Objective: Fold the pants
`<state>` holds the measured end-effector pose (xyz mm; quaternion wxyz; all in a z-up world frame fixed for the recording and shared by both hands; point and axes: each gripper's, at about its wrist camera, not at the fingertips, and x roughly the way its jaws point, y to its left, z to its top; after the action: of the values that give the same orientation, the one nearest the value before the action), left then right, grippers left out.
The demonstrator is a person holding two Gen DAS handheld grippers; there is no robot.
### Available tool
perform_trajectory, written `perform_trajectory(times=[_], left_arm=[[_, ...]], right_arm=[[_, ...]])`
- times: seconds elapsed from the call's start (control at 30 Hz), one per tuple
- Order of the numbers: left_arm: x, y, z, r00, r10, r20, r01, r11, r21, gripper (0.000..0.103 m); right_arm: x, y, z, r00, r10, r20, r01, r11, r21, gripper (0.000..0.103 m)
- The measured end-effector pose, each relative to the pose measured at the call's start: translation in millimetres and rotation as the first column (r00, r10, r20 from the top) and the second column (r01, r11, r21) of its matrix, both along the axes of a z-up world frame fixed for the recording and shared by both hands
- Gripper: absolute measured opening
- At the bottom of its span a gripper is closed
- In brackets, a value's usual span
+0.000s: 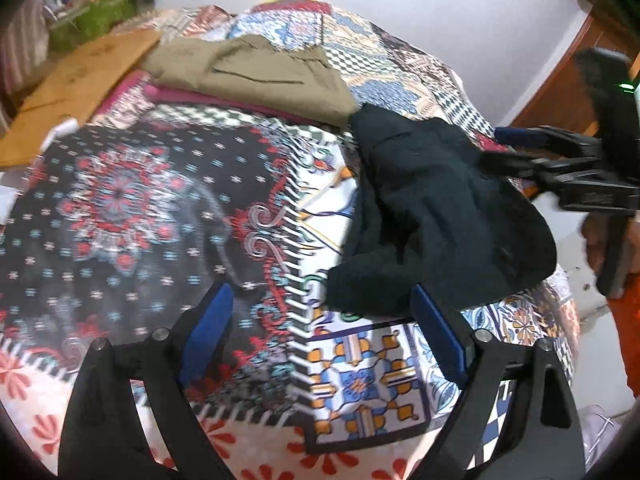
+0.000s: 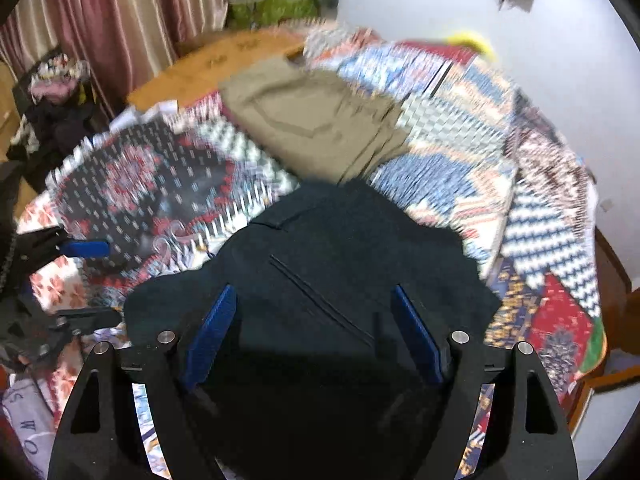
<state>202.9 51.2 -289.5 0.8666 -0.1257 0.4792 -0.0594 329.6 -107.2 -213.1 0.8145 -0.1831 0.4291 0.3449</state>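
Our left hand-held gripper (image 1: pixel 320 320) hangs spread over the patterned bedspread (image 1: pixel 132 208), nothing between its pads. The dark pants (image 2: pixel 344 264) lie bunched on the bed, below the folded khaki pants (image 2: pixel 316 120). Our right hand-held gripper (image 2: pixel 316 336) hovers over them, spread, pads not pressing.

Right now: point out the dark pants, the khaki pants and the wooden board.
dark pants (image 2: pixel 340 280): right wrist view, middle, by the pocket seam.
khaki pants (image 1: pixel 260 76): left wrist view, centre of the folded fabric.
wooden board (image 1: pixel 80 80): left wrist view, bare top face.
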Motion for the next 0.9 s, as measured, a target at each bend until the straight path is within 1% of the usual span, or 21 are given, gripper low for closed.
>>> perform_trajectory(times=[0.1,0.2,0.27,0.33,0.4,0.5,0.53,0.6,0.63,0.67,0.7,0.77,0.83,0.9], left_arm=[[-0.5,8.2,6.9,1.000,0.021,0.009,-0.021,0.999,-0.030,0.092],[17.6,9.4,16.2,0.999,0.036,0.024,-0.036,0.999,-0.019,0.092],[36.2,5.0,20.3,0.999,0.022,0.040,-0.022,1.000,0.013,0.092],[65.8,-1.5,21.1,0.999,0.018,0.034,-0.020,0.998,0.058,0.092],[90.3,-8.7,18.4,1.000,-0.013,0.025,0.011,0.998,0.058,0.092],[124.8,-20.9,10.1,0.999,-0.040,-0.002,0.040,0.997,0.068,0.092],[136.4,-24.8,5.9,0.999,-0.048,-0.012,0.049,0.997,0.063,0.092],[151.5,-32.4,-2.6,0.998,-0.064,-0.024,0.065,0.995,0.074,0.092],[159.8,-36.8,-8.2,0.998,-0.061,-0.026,0.063,0.994,0.094,0.092],[165.9,-40.0,-12.2,0.998,-0.060,-0.026,0.062,0.992,0.113,0.092],[172.5,-43.5,-16.4,0.998,-0.062,-0.027,0.065,0.989,0.132,0.092],[183.9,-51.4,-23.0,0.998,-0.062,-0.023,0.066,0.982,0.178,0.092],[192.8,-58.6,-27.9,0.997,-0.071,-0.018,0.073,0.970,0.230,0.092],[199.5,-63.2,-32.2,0.996,-0.082,-0.022,0.084,0.962,0.261,0.092]], right_arm=[[-7.2,-19.3,19.5,0.999,-0.038,0.023,0.037,0.997,0.070,0.078],[-8.5,-31.7,20.0,0.996,-0.084,0.036,0.081,0.994,0.078,0.078],[-8.8,-42.2,13.3,0.992,-0.119,0.028,0.117,0.990,0.077,0.078],[-8.8,-53.4,4.8,0.987,-0.160,0.005,0.159,0.984,0.084,0.078],[-9.8,-66.4,-0.9,0.980,-0.200,-0.011,0.200,0.975,0.094,0.078],[-4.1,-89.4,-14.7,0.962,-0.268,-0.058,0.273,0.955,0.113,0.078],[-2.9,-95.2,-19.1,0.955,-0.288,-0.065,0.294,0.949,0.111,0.078],[1.2,-104.0,-35.4,0.941,-0.330,-0.076,0.335,0.939,0.075,0.078],[2.8,-106.6,-47.3,0.935,-0.346,-0.081,0.350,0.936,0.043,0.078],[2.6,-109.3,-58.0,0.933,-0.347,-0.097,0.352,0.936,0.032,0.078],[1.4,-113.3,-65.3,0.930,-0.349,-0.119,0.356,0.933,0.047,0.078],[0.9,-123.4,-72.5,0.915,-0.371,-0.159,0.388,0.916,0.102,0.078],[2.9,-128.8,-75.1,0.907,-0.378,-0.185,0.403,0.906,0.127,0.080],[3.3,-131.7,-77.8,0.902,-0.382,-0.202,0.413,0.899,0.146,0.080]])
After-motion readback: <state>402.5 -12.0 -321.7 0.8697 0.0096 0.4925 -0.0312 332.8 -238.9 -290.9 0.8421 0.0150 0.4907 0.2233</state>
